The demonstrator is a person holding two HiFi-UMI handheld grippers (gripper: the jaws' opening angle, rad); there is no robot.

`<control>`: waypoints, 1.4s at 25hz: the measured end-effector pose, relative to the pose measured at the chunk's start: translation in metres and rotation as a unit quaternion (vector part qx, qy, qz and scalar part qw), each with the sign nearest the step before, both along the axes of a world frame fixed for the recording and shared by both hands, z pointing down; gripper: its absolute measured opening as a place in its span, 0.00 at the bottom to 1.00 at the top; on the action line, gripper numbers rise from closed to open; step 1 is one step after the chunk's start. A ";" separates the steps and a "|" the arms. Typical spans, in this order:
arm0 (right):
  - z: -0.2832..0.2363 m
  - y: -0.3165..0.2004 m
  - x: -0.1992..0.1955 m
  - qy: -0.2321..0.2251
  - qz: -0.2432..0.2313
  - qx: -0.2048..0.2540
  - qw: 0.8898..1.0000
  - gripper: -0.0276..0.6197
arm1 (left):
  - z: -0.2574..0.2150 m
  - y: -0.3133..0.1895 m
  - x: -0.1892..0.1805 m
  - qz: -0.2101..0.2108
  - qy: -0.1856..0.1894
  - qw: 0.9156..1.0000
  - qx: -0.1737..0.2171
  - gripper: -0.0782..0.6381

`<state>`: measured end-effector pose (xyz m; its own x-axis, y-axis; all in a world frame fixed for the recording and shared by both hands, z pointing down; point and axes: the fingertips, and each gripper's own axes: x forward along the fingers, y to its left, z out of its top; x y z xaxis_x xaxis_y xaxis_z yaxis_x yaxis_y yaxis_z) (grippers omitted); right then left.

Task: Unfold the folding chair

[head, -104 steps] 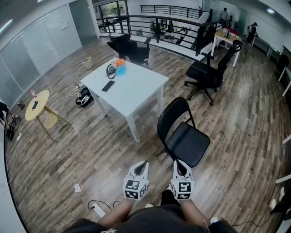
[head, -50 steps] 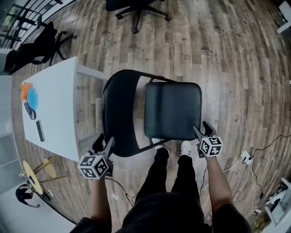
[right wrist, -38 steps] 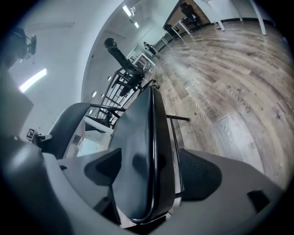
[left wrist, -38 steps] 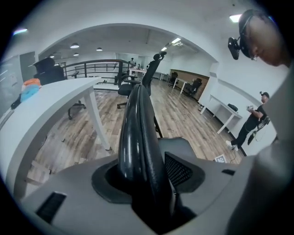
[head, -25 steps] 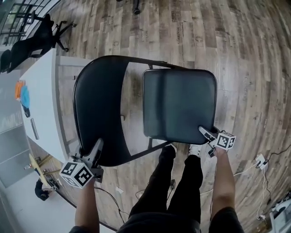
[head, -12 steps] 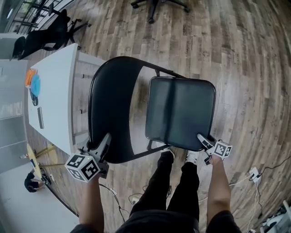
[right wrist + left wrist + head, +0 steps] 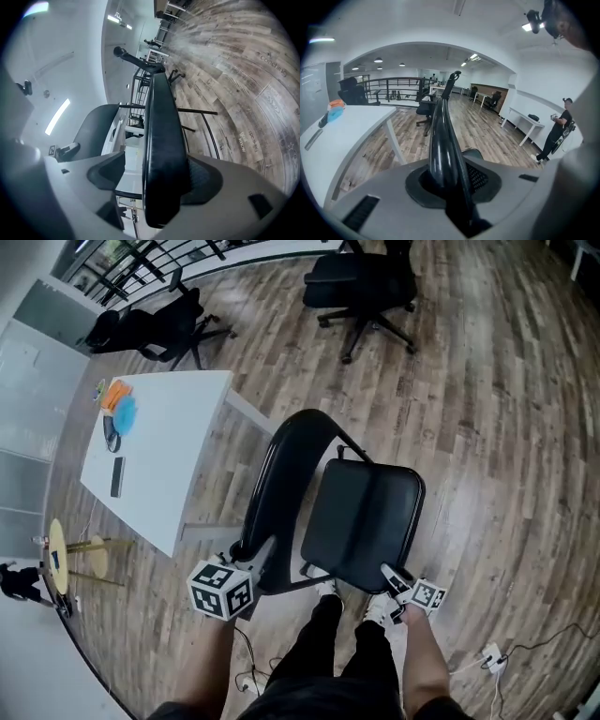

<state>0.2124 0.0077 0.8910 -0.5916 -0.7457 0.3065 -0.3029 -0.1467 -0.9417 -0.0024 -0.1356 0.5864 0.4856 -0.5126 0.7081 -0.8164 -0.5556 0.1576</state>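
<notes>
I am viewing a wood-plank floor (image 7: 487, 381) that is filling the head view. A white table (image 7: 169, 456) is standing at the left. The black folding chair (image 7: 361, 517) is sitting just beside the table's near corner, directly ahead of my operator's legs.

Chair condition:
- The seat (image 7: 366, 512) is facing up toward the camera and is lying to the right of the backrest.
- The backrest (image 7: 281, 493) is showing nearly edge-on as a curved black band.

Two black office chairs are standing well apart from the table, one (image 7: 361, 282) at the top centre and one (image 7: 155, 324) at the upper left. A small round stool (image 7: 58, 557) is standing at the left edge.

Tongs condition:
- The left tongs (image 7: 251, 554) are gripping the lower rim of the backrest. Their jaws have just been closing, and the left gripper view is showing the backrest (image 7: 443, 136) running up from between the left tongs (image 7: 450, 187).
- The right tongs (image 7: 392, 579) are clamping the near corner of the seat. The right gripper view is showing the padded seat (image 7: 161, 140) edge pressing against both pads of the right tongs (image 7: 161, 183).

A dark phone (image 7: 116, 476) and an orange-and-blue item (image 7: 120, 401) are lying on the table. A white power strip (image 7: 489, 652) is lying on the floor at the lower right.
</notes>
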 end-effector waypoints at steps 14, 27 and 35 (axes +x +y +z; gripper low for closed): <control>-0.155 -0.057 -0.135 -0.003 -0.031 0.049 0.998 0.62 | -0.071 0.000 -0.033 0.002 -0.026 0.999 0.019 0.22; -0.239 -0.150 -0.337 -0.016 -0.077 0.075 0.994 0.62 | -0.109 -0.040 -0.125 -0.006 0.002 1.000 0.003 0.23; -0.242 -0.174 -0.390 0.000 -0.081 0.067 0.994 0.62 | -0.109 -0.058 -0.167 -0.005 0.004 1.000 0.002 0.23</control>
